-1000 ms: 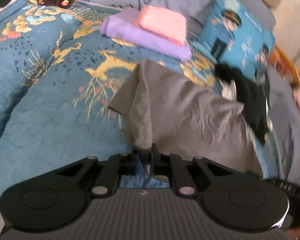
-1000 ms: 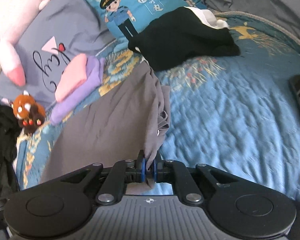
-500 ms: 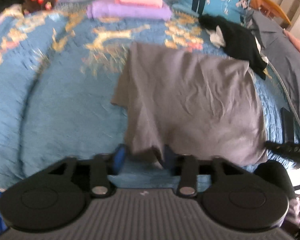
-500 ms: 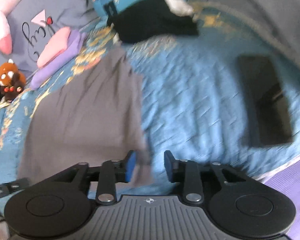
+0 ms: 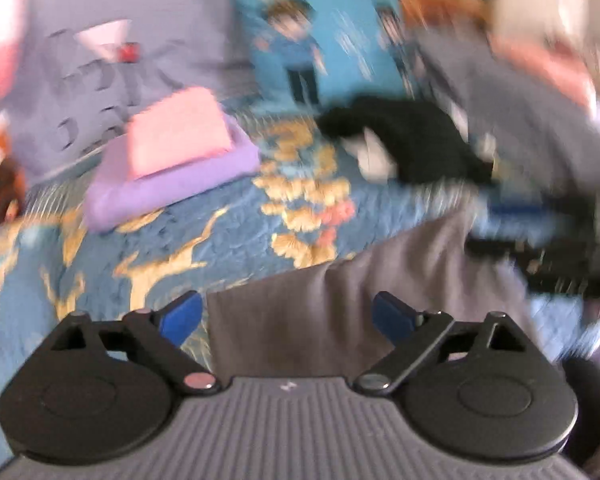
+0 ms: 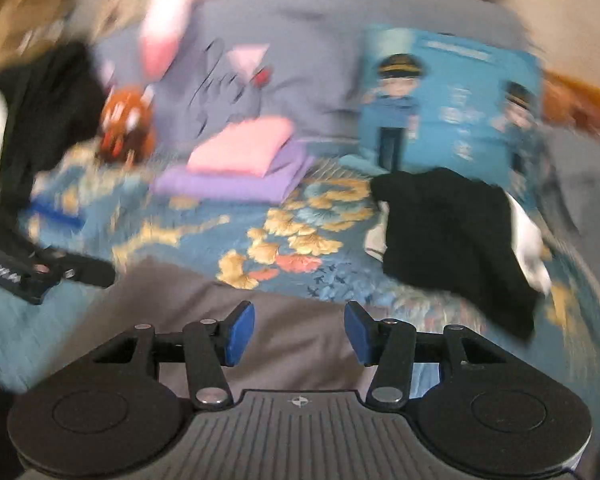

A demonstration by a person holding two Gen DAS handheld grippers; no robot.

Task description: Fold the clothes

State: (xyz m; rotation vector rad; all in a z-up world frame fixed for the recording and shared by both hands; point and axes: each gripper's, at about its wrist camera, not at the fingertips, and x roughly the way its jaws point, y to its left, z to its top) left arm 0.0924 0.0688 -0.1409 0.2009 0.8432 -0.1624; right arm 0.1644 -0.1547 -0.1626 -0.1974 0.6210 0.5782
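Both grippers gape wide over the grey shirt (image 5: 332,312), which lies flat on the blue quilt (image 5: 204,232): left gripper (image 5: 288,316) empty, right gripper (image 6: 300,330) empty too. Beyond, a pink fold (image 6: 244,150) sits atop a purple fold (image 6: 228,184); a black garment (image 6: 452,232) lies crumpled to the right. Both views are blurred.

**Two low wrist views facing the head of the bed**

The left wrist camera is looking forward from just above the grey garment (image 5: 340,312), facing the pillows, with the folded pink-on-purple stack (image 5: 172,160) ahead to its left. The right wrist camera is sitting equally low over that garment (image 6: 292,344), also facing the pillows. Both are taking in the stack (image 6: 240,164), the black clothing (image 6: 452,232) and the blue cartoon pillow (image 6: 448,100).
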